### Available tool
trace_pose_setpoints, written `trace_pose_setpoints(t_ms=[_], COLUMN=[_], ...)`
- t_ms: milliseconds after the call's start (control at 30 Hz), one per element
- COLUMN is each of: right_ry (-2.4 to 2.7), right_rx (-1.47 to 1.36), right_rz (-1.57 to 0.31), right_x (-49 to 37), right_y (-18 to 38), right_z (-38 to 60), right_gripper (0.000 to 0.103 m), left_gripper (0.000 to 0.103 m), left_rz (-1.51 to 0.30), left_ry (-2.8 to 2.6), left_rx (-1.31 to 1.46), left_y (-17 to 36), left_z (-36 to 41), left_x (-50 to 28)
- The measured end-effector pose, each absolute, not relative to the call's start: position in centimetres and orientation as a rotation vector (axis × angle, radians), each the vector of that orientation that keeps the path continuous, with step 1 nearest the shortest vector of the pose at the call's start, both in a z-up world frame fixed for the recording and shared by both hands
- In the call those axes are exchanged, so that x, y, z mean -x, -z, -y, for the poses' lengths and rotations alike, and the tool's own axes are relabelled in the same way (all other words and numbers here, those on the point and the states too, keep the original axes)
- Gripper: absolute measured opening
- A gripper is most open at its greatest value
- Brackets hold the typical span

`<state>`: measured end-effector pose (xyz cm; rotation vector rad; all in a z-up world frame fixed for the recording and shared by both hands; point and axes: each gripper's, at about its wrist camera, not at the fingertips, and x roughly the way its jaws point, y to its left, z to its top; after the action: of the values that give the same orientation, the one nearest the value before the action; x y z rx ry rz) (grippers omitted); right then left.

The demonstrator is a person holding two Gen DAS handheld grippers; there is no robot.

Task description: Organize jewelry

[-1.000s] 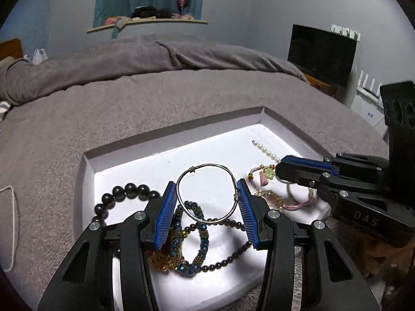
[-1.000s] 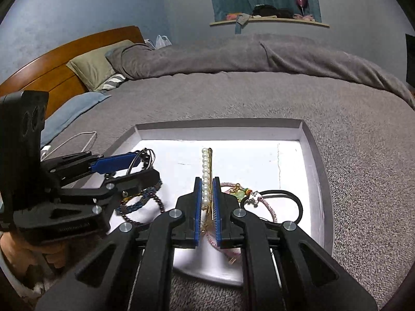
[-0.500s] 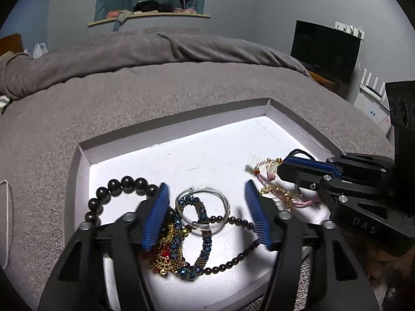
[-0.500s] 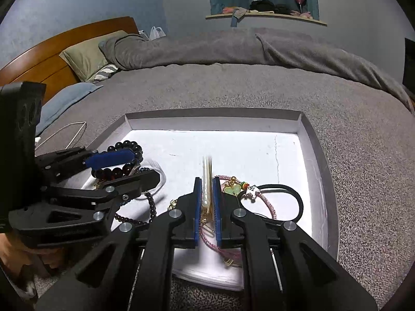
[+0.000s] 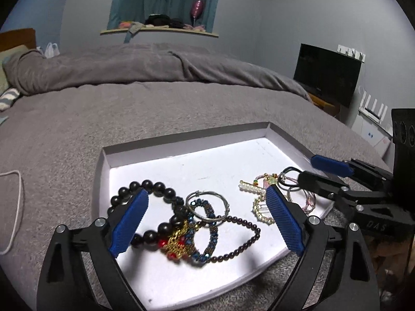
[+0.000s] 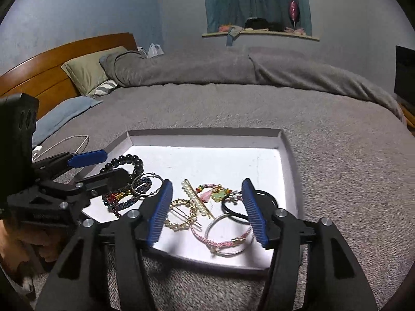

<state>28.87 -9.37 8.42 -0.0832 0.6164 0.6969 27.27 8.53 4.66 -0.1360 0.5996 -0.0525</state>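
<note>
Since the frame a second earlier, both grippers have let go of what they carried. Seen from the left wrist, the left gripper (image 5: 205,223) then had the silver wire bangle (image 5: 207,205) between its pads; now its jaws are opening wide and grip nothing, and the bangle lies flat in the white tray (image 5: 186,147), overlapping the blue beaded bracelet (image 5: 205,233) and touching the thin dark bead strand (image 5: 233,246). The large black bead bracelet (image 5: 153,202) curls just behind the left pad. These pieces sit heaped at the tray's left, probably as a bracelet group. The right gripper (image 5: 324,173) reaches in from the right over the hair ties.

From the right wrist, the right gripper (image 6: 207,212) earlier pinched the pearl hair clip (image 6: 194,198); its jaws are now opening with nothing pressed between them, and the clip rests slantwise on the tray floor beside the gold ring-shaped clip (image 6: 181,213). The pink cord bracelet (image 6: 223,235) and black hair tie (image 6: 241,207) lie near the right pad, so hair pieces seem gathered on this side. The left gripper (image 6: 103,165) hangs over the bead pile.
</note>
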Motion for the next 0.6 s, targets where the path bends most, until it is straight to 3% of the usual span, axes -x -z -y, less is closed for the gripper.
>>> trace_pose_setpoints(t_ms=[100, 167, 400, 467, 600], right_ry=[-0.691, -0.689, -0.692, -0.691, -0.691], right_rx=[0.072, 0.071, 0.078, 0.073, 0.065], right_rz=[-0.600, -0.590, -0.539, -0.534, -0.535], right_x=[-28.4, -27.9, -25.9, -25.6, -25.1], right_y=[-8.7, -8.7, -9.2, -9.2, -9.1], right_z=[10.2, 10.7, 11.9, 12.3, 12.9], right_gripper=[0.060, 0.069, 0.073, 0.081, 0.082], left_gripper=[0.092, 0.092, 0.093, 0.094, 0.095], left_rz=[-0.587, -0.580, -0.557, -0.549, -0.522], left_ry=[0.050, 0.048, 0.044, 0.046, 0.047], left_rx=[0.135, 0.128, 0.085, 0.072, 0.044], left_y=[-4.9, -5.1, -5.4, -5.5, -5.7], left_z=[-8.5, -8.4, -7.5, -7.2, -6.5], left_x=[-26.3, -25.8, -23.4, -22.6, -21.1])
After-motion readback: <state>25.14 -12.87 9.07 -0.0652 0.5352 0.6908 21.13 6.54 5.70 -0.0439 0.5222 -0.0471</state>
